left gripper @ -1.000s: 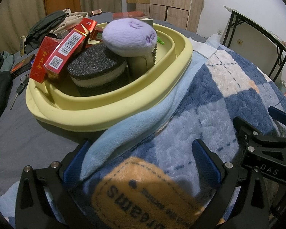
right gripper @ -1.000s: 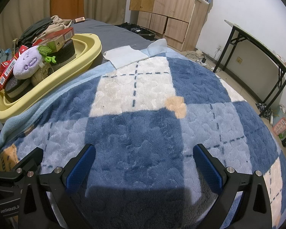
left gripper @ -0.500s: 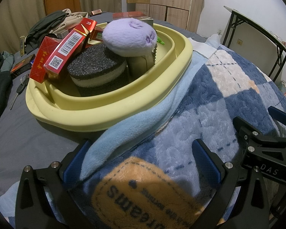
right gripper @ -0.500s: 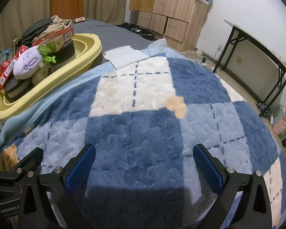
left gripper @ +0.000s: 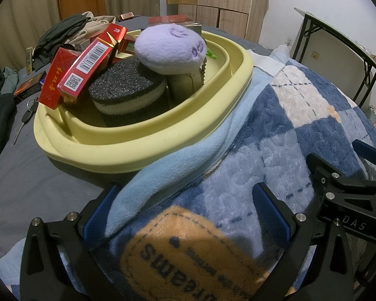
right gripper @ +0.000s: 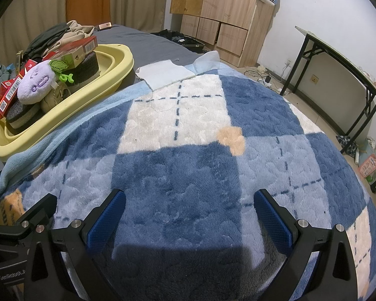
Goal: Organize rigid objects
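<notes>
A yellow tub (left gripper: pixel 148 145) sits on the bed, also in the right wrist view (right gripper: pixel 62 110). It holds red boxes (left gripper: pixel 85 70), a black-and-white sponge (left gripper: pixel 127 92), a purple plush (left gripper: pixel 170 47) and a beige object (left gripper: pixel 185 85) under the plush. My left gripper (left gripper: pixel 185 215) is open and empty over the blue checked blanket (left gripper: pixel 288 130), just in front of the tub. My right gripper (right gripper: pixel 188 213) is open and empty over the blanket (right gripper: pixel 188 165), right of the tub.
Clothes (left gripper: pixel 70 30) lie behind the tub, with keys (left gripper: pixel 27 115) and a small box (left gripper: pixel 30 87) on the grey sheet at left. A wooden wardrobe (right gripper: pixel 225 17) and a folding table (right gripper: pixel 343 60) stand beyond the bed. Litter (right gripper: pixel 368 165) lies on the floor.
</notes>
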{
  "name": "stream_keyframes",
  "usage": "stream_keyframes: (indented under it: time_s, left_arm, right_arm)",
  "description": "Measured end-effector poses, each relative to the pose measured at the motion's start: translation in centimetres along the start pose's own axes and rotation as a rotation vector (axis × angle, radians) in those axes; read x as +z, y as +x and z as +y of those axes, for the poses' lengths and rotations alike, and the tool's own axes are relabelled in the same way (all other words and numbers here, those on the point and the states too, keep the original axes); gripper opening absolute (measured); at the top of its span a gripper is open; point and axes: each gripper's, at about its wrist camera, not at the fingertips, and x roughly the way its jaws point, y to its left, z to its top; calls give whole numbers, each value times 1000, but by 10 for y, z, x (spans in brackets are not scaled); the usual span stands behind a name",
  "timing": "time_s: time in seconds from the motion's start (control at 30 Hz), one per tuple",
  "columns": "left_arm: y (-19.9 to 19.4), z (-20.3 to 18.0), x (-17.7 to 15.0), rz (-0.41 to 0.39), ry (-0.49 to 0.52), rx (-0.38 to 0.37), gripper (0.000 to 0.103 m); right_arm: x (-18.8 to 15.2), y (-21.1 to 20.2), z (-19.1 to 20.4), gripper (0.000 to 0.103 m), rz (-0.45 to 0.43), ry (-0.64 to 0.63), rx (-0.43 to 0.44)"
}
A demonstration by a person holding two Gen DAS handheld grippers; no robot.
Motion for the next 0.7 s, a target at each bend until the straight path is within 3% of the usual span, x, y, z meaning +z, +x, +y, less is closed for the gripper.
stream_keyframes:
  time_s: [0.7]
  left_arm:
    - [0, 0, 0, 0, 0, 0, 103]
  right_arm:
    - [0, 0, 0, 103, 0, 0, 0]
